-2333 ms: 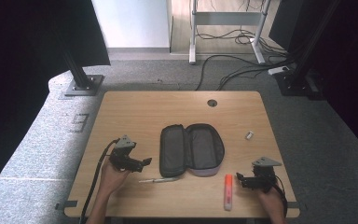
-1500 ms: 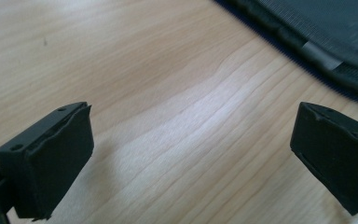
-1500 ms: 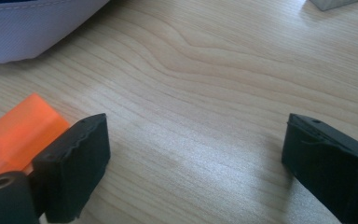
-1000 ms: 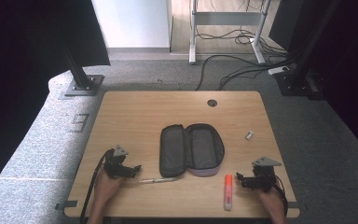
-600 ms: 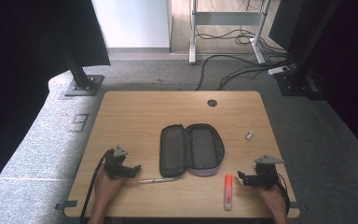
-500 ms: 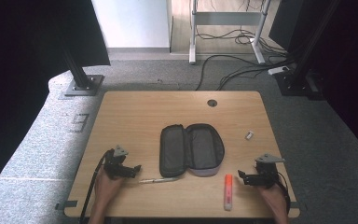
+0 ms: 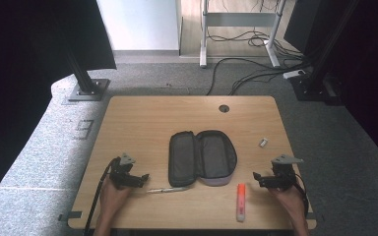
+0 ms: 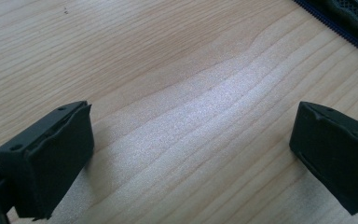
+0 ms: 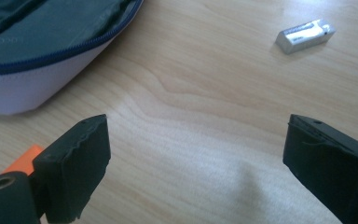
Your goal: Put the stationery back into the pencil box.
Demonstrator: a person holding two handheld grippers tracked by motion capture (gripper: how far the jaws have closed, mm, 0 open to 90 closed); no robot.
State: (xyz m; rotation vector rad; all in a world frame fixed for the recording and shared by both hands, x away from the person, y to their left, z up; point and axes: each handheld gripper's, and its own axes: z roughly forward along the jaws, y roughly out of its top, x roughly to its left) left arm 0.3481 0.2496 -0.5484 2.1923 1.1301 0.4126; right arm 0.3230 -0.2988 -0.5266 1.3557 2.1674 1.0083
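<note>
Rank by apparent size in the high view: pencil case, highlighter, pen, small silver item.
1. pencil case
2. pen and highlighter: similar length; the highlighter is thicker
3. small silver item

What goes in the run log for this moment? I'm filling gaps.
left gripper: open, empty | right gripper: open, empty | pencil case: unzipped, mid-table | pen, highlighter, eraser: on table

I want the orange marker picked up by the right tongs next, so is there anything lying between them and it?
Nothing visible does. The right tongs rest open on the table, and the orange marker lies just beside them, toward the pencil case, with bare wood between. The small eraser sits farther off.
</note>
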